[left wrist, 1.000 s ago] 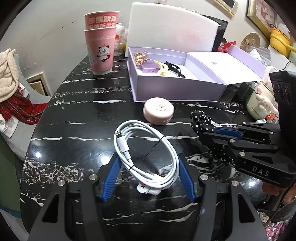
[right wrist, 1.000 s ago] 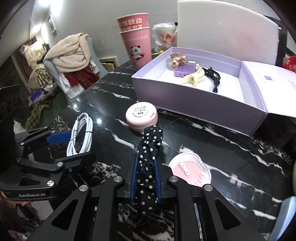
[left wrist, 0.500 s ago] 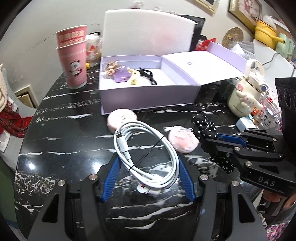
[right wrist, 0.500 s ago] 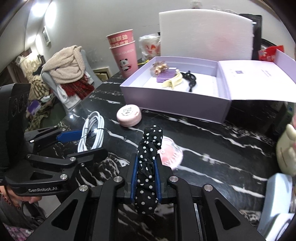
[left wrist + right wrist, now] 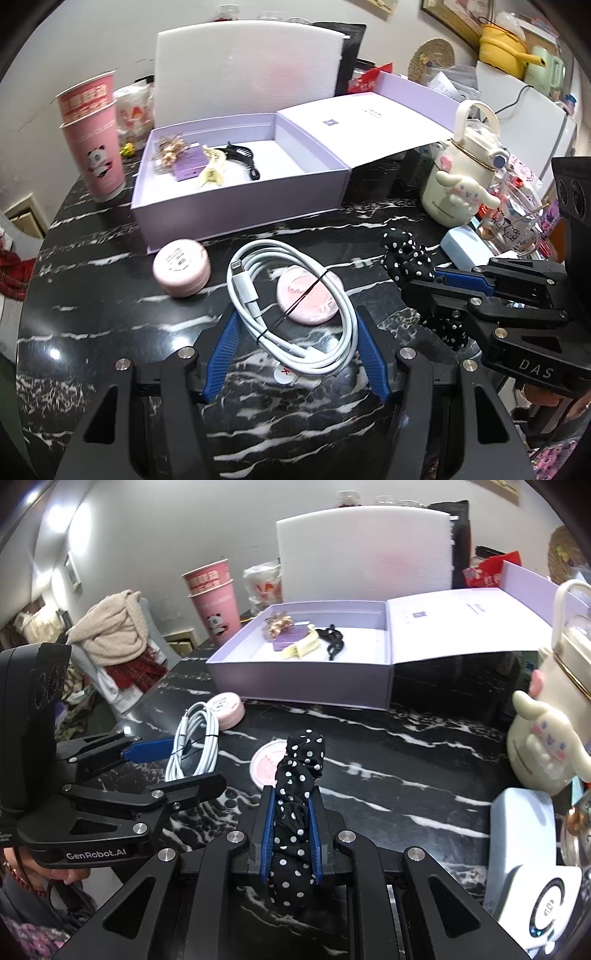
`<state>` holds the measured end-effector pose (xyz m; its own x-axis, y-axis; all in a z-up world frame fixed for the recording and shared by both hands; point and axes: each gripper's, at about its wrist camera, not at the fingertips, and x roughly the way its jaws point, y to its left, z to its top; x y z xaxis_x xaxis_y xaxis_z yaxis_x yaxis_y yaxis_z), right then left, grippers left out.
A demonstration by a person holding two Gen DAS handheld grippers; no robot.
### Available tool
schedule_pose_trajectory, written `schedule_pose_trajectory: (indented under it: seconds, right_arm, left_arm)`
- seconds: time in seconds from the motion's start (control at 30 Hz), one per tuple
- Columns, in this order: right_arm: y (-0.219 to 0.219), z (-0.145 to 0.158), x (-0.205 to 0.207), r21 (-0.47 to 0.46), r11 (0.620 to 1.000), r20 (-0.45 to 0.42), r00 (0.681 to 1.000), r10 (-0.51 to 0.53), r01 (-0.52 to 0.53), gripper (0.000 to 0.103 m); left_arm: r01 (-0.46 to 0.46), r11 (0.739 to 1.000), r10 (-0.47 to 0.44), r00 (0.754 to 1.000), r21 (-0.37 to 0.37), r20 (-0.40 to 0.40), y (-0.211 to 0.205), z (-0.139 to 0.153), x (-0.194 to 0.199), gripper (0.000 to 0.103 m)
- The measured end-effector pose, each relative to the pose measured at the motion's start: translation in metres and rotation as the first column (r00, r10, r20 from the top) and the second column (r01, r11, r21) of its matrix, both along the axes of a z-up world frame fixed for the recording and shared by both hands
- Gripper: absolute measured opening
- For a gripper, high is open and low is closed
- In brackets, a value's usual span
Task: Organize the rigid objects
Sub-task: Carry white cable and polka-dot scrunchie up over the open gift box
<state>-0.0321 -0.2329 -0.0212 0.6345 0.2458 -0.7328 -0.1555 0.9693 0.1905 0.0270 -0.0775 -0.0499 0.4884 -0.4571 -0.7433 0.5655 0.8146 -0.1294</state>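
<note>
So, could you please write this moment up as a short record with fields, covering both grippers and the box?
left gripper: shut on the coiled white charging cable, held above the table
right gripper: shut on the black polka-dot scrunchie
lavender box: open, lid folded out to the right
in box: gold hair ornament, purple card, cream hair claw, black hair claw
on black marble table: pink round compact, flat pink disc
</note>
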Motion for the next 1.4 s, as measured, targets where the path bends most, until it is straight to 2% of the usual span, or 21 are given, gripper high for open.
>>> schedule_pose_trajectory:
  seconds: [0.33, 0.97, 1.4]
  right_arm:
    - [-0.008, 0.003, 0.013, 0.01, 1.0, -0.008, 1.0, -0.027, 0.028, 0.016]
    - [-0.011, 0.013, 0.067, 0.025, 0.999, -0.015, 0.999, 0.028, -0.027, 0.016]
    - [-0.017, 0.036, 0.1, -0.007, 1.0, 0.019, 0.999, 0.029, -0.029, 0.016]
  left_arm:
    - [0.046, 0.999, -0.046, 0.999, 0.011, -0.015, -0.014, 0.005, 0.019, 0.06]
    - [-0.004, 1.0, 0.004, 1.0, 0.002, 0.008, -0.019, 0.027, 0.068, 0.06]
    - [-0.002, 1.0, 0.003, 0.997, -0.01, 0.082, -0.027, 0.054, 0.101, 0.06]
